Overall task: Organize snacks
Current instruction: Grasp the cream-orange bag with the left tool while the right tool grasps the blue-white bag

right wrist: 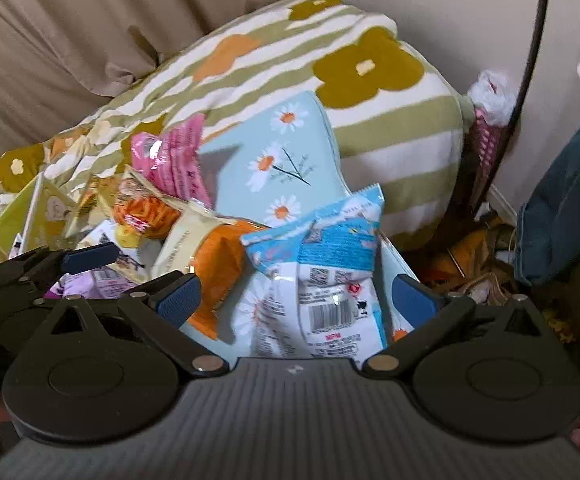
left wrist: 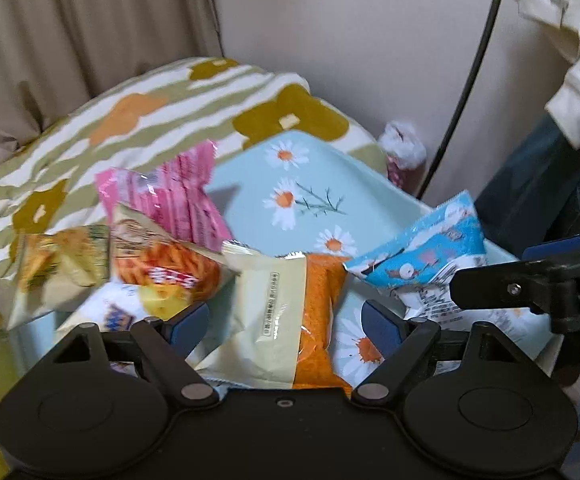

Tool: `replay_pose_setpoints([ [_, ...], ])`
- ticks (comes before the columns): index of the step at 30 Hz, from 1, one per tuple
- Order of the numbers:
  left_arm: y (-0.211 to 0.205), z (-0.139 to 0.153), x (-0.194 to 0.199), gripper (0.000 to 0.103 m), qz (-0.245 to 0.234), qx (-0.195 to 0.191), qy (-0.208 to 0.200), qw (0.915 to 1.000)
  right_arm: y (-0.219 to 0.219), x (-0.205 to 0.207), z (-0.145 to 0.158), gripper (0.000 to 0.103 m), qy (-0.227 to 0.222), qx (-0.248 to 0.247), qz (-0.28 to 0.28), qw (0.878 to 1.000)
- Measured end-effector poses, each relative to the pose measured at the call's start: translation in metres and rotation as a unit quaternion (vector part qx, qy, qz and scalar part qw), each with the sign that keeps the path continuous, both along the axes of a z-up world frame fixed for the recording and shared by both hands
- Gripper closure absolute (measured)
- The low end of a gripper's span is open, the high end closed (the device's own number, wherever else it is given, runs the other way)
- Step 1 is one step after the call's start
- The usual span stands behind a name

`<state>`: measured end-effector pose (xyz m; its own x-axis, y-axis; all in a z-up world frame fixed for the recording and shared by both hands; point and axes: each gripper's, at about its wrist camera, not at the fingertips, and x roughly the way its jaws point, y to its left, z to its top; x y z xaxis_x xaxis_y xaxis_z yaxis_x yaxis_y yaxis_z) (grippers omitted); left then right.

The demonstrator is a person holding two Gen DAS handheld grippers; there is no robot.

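Note:
A heap of snack packets lies on a light blue daisy cloth [left wrist: 290,200]. My left gripper [left wrist: 286,320] is open, its blue pads on either side of a cream and orange packet [left wrist: 274,308] without touching it. My right gripper [right wrist: 296,300] is open too, straddling a blue and white packet [right wrist: 322,276] with gaps at both pads. That packet [left wrist: 422,256] also shows in the left wrist view, beside a black finger [left wrist: 502,288] of the right gripper. A pink packet [left wrist: 178,196], an orange-red packet [left wrist: 162,268] and a yellow packet [left wrist: 58,268] lie further left.
A striped pillow with mustard flowers [left wrist: 150,108] rises behind the heap, against a beige curtain [left wrist: 70,40] and a pale wall. A black cable [left wrist: 478,60] runs down the wall. A person's white sleeve [left wrist: 578,80] and jeans [left wrist: 530,192] are at right. Clutter [right wrist: 478,256] fills the floor corner.

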<state>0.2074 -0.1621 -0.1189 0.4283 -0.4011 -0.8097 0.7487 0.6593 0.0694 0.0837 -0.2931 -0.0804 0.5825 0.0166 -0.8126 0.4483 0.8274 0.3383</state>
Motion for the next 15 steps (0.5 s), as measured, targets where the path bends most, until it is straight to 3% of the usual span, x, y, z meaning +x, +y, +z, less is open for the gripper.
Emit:
replay_pose_setpoints([
  [12,-0.022,-0.039,0.016,0.025,-0.014,0.051,0.016,0.9985,-0.006,0.012,-0.032,0.0,0.021,0.017,-0.012,1.0],
  [15,-0.022,-0.045,0.018,0.033,-0.011,0.059,0.022,0.9979,-0.005,0.016,-0.037,0.0,0.024,0.018,-0.008,1.0],
])
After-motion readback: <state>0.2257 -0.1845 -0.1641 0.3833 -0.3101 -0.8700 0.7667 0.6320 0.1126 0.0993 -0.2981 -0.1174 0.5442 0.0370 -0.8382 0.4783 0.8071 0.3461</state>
